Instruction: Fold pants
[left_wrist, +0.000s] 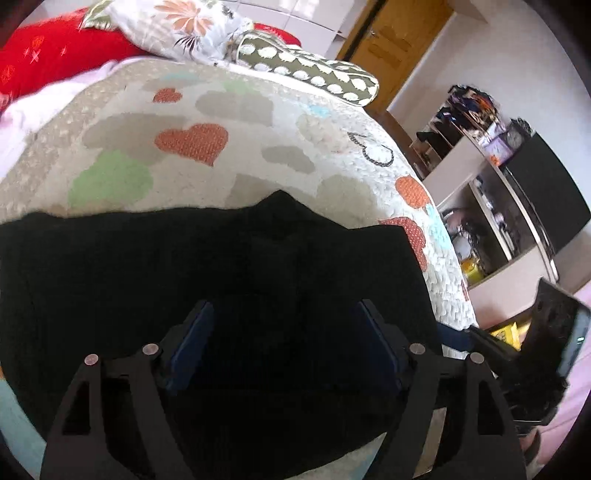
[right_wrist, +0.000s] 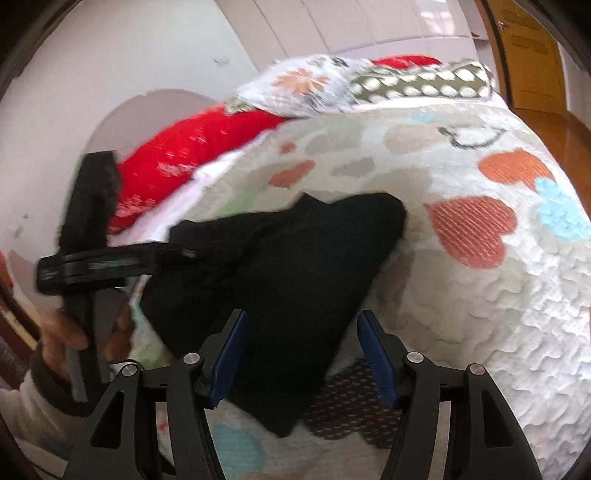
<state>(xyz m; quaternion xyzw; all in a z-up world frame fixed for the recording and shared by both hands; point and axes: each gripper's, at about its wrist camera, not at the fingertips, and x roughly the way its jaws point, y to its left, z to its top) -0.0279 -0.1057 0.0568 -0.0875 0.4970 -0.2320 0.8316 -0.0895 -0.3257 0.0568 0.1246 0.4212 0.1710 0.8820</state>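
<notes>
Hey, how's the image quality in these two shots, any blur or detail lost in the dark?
Left wrist view: mostly sharp, but the black pants are so dark their folds vanish. Right wrist view: motion blur smears the left gripper and red pillow; fisheye bends the heart quilt in both.

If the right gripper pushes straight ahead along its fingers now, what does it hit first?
Most likely the black pants, bunched on the heart-patterned quilt directly ahead of the open right gripper. Depth is hard to judge through the fisheye.

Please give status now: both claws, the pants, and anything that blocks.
Left claw open, over the black pants. Right claw open, above the pants' near edge. Pants bunched on heart quilt, fold unfinished. Nothing in the way.
</notes>
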